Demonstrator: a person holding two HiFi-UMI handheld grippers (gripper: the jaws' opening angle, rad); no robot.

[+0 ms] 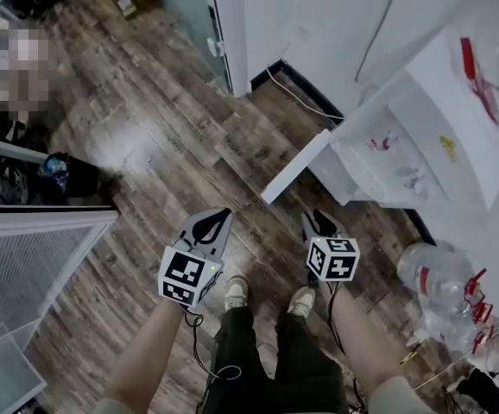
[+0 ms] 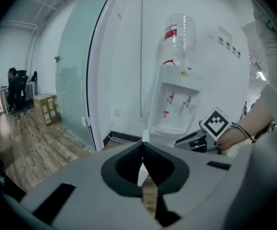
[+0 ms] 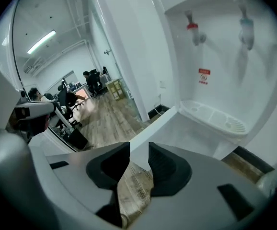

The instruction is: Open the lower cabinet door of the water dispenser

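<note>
The white water dispenser point(image 1: 457, 119) stands at the right against the wall, with a bottle point(image 2: 179, 32) on top and two taps over a drip tray point(image 3: 215, 116). Its lower cabinet door point(image 1: 294, 167) stands swung out over the wooden floor, top edge towards me. My right gripper point(image 1: 317, 218) hovers just short of that door edge point(image 3: 157, 123); its jaws stand apart point(image 3: 139, 150) and hold nothing. My left gripper point(image 1: 219, 216) hangs to the left of the door, and its jaws point(image 2: 142, 147) are shut and hold nothing.
Several empty water bottles point(image 1: 435, 274) lie on the floor at the right. A cable point(image 1: 301, 97) runs along the wall base. A glass partition point(image 1: 180, 15) is at the back, a white mesh frame point(image 1: 25, 257) at the left. My shoes point(image 1: 236, 291) are below the grippers.
</note>
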